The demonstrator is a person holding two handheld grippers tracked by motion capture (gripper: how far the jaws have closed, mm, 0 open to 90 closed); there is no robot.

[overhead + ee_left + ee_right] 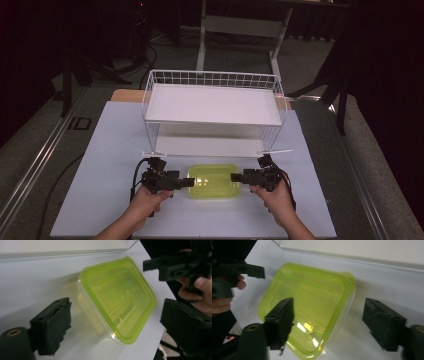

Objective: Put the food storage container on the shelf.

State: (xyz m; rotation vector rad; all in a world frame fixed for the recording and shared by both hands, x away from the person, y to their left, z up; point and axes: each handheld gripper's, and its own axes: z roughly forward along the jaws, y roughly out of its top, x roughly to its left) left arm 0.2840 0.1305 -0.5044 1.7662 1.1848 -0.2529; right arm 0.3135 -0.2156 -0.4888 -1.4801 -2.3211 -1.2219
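A clear plastic box with a yellow-green lid point(214, 181) lies flat on the white table, lid on. My left gripper point(189, 182) points at its left end and stands open, its jaws wide apart on either side of the box's near end point(117, 298). My right gripper point(235, 177) points at the box's right end, also open, with the box point(308, 303) lying between and beyond its jaws. Neither gripper holds the box. In each gripper view the other hand and its gripper sit past the far end of the box.
A white wire shelf rack point(214, 107) with two white boards stands just behind the box, its lower front edge a short way beyond the grippers. The white tabletop point(100, 200) has free room at left, right and front. Dark floor and a table frame lie beyond.
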